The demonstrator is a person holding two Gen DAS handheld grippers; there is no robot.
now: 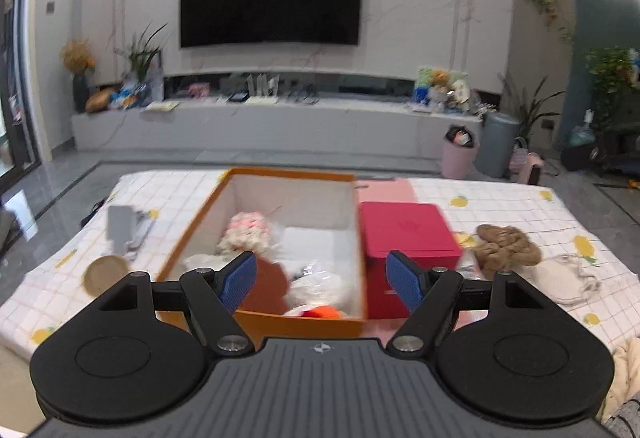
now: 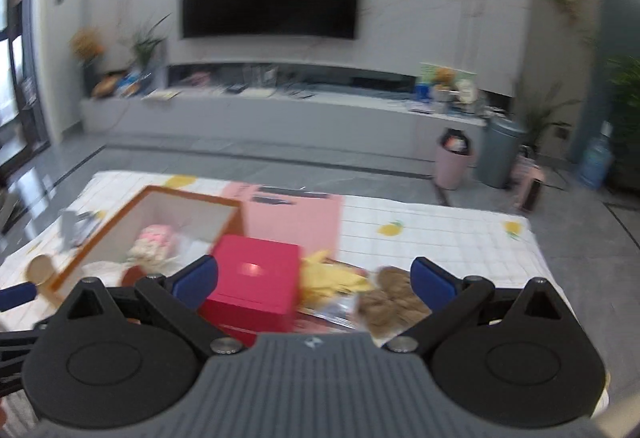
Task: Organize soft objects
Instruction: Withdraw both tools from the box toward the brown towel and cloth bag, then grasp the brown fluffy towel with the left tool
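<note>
Fingers of left gripper [image 1: 320, 280] and right gripper [image 2: 314, 282] apart, empty. Orange box [image 1: 192, 230] part-filled; brown plush [image 1: 506, 244] and white pouch [image 1: 560, 278] remain right.

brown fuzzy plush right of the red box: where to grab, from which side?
Probably pinch the brown fuzzy plush across its raised middle lump, coming from above. It lies slumped flat on the checked tablecloth, so no edge is free to get under. The red box crowds its left; its right side is open. Either open gripper would fit.
</note>
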